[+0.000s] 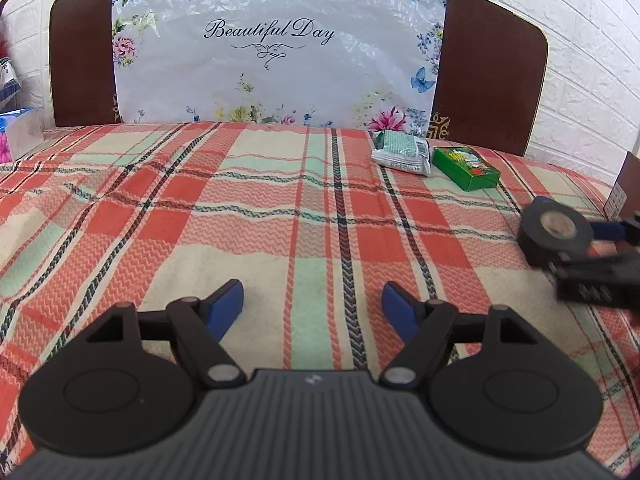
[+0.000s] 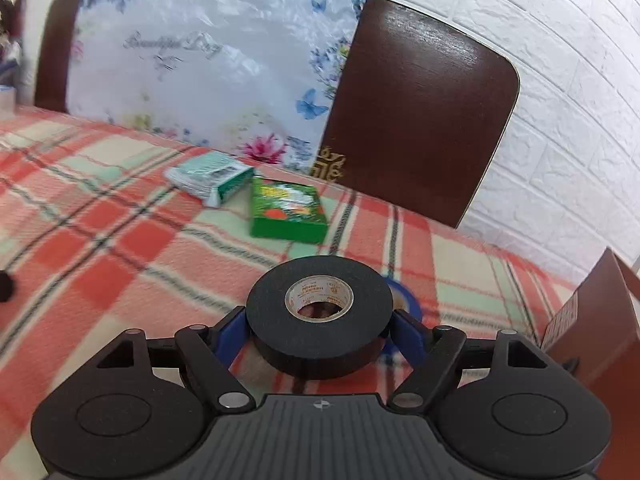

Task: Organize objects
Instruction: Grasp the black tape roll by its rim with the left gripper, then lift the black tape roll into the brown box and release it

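A black tape roll [image 2: 320,332] lies flat between the blue pads of my right gripper [image 2: 320,322]. The pads stand close at its two sides and the jaws are wide. Part of a blue tape roll [image 2: 408,296] peeks out just behind it. Farther back on the plaid bedspread [image 2: 120,248] lie a green box [image 2: 286,212] and a silver-green packet [image 2: 208,180], side by side. In the left wrist view my left gripper [image 1: 312,296] is open over bare bedspread, with nothing between its fingers. The right gripper [image 1: 600,252] with the black roll [image 1: 556,228] shows at the right edge.
A brown headboard [image 1: 488,72] with a floral plastic sheet [image 1: 272,52] closes off the far end of the bed. A brown box [image 2: 592,328] stands at the right edge of the bed. A tissue box [image 1: 20,132] sits at the far left. White brick wall behind.
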Demonstrator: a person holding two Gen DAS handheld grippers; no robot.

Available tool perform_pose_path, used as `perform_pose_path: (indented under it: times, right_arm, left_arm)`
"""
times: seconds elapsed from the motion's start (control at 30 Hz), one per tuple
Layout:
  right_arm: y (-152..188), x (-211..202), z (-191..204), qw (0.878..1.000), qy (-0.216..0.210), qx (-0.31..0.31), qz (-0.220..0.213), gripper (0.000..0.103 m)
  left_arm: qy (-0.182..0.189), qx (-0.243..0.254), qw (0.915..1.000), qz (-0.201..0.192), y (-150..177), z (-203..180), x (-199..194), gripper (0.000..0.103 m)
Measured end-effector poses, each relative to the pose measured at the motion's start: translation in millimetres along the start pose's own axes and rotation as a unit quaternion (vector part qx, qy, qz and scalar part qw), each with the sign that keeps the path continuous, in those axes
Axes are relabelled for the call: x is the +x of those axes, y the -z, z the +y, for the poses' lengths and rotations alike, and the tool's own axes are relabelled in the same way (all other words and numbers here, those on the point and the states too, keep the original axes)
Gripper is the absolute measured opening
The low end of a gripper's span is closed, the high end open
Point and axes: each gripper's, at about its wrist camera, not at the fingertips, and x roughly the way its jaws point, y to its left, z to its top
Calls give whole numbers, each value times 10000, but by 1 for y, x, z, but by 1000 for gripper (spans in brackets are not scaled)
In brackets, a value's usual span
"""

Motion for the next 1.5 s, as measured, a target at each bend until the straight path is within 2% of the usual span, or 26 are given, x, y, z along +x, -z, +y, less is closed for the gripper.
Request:
perform_pose_path:
  times: [0.17, 0.23, 0.3, 0.33, 0.43, 0.57, 0.67, 0.73, 0.8, 0.87, 0.9, 0.93, 0.97, 1.07, 1.17, 1.3, 1.4, 1.5]
  right_arm:
    - [33, -60, 1, 9957, -882, 214, 197, 75]
    - [48, -82, -1, 9932, -1105, 257, 264, 75]
    - [62, -100, -4, 9929, -1128, 264, 285, 76]
    - [67, -107, -5, 9936, -1062, 254, 288, 82]
    - [81, -121, -9, 9953, -905, 267, 222, 85]
    - [82, -123, -17, 9941, -947, 472, 229, 83]
    - [80, -121, -15, 9942, -1003, 347, 184, 82]
    - [78, -119, -15, 9942, -1028, 280, 159, 82]
    - [75, -114, -15, 9938, -1063, 270, 152, 81]
    - [72, -109, -14, 9931, -1125, 295, 178, 78]
    - [71, -105, -14, 9920, -1201, 318, 204, 75]
    - [70, -103, -15, 9899, -1347, 365, 229, 68]
    - [69, -102, -15, 9884, -1443, 416, 240, 68]
    - [68, -104, -13, 9888, -1427, 415, 163, 67]
    - [68, -112, -19, 9887, -1388, 569, -10, 67]
    - [57, -134, -41, 9924, -925, 644, -496, 67]
    - [44, -149, -73, 9926, -465, 699, -876, 67]
    - [34, -159, -112, 9913, -21, 764, -1069, 67]
  left_arm:
    - [-10, 64, 10000, 30, 0, -1, 0, 80]
    - [37, 166, 9998, 129, -2, -4, 1, 85]
    - [11, 315, 9990, 308, -6, -12, 0, 85]
    - [148, 312, 9986, 407, -9, -16, -3, 82]
    - [979, 107, 9930, 654, -15, -39, -20, 75]
    - [1739, 350, 9789, 1014, -19, -85, -34, 71]
    - [1927, 534, 9707, 1334, -16, -111, -32, 66]
    - [1799, 646, 9688, 1580, -14, -122, -24, 64]
    - [1819, 595, 9647, 1808, -9, -127, -16, 65]
    - [1855, 508, 9644, 1818, -6, -128, -17, 62]
    - [1919, 472, 9631, 1829, -7, -128, -16, 50]
    - [1958, 422, 9622, 1843, -8, -128, -16, 42]
    - [1820, 471, 9646, 1851, -9, -130, -16, 38]
    - [1818, 461, 9649, 1840, -16, -132, -21, 35]
    - [1944, 457, 9661, 1634, -36, -142, -36, 32]
    - [2273, 775, 9641, 1131, -76, -180, -59, 32]
    - [2560, 1058, 9574, 820, -101, -220, -71, 32]
    - [2776, 1365, 9490, 611, -116, -267, -73, 33]
